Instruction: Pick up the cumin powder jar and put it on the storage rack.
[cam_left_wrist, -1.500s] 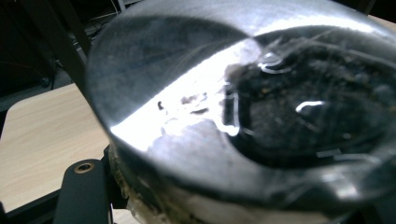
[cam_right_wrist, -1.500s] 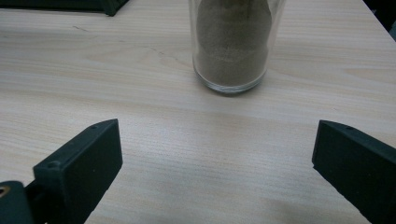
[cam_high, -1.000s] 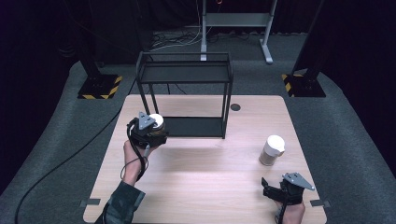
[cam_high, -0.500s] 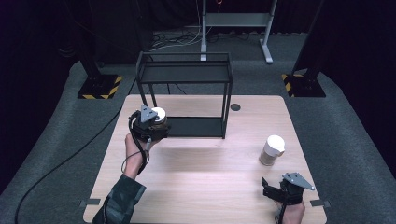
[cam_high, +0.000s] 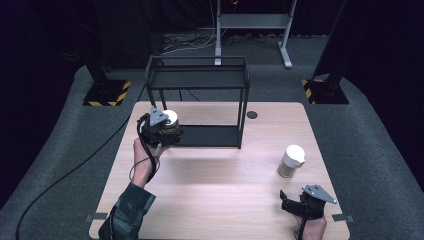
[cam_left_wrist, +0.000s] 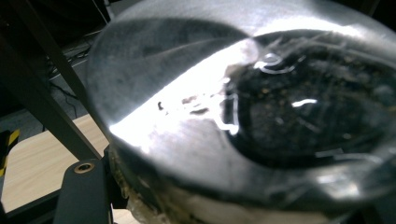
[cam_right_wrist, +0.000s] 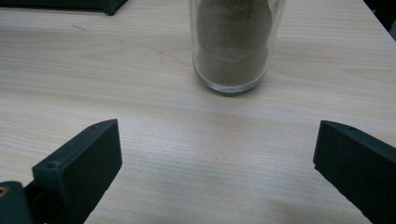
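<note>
one jar (cam_high: 170, 120) is clamped in the closed fingers of the left gripper (cam_high: 161, 131) and held at the left front corner of the black shelf (cam_high: 197, 85), level with its lower tier. judged from this, placement on the shelf is not yet done. a second jar (cam_high: 291, 161) stands on the tabletop (cam_high: 220, 190), untouched. the left forearm reaches forward. the right gripper (cam_high: 292, 202) rests near the front edge, fingers spread wide and empty, aimed at the second jar.

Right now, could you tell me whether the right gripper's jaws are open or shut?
Open. The right gripper shows its two black jaws spread wide apart over bare table, nothing between them; the jar stands ahead, untouched.
</note>
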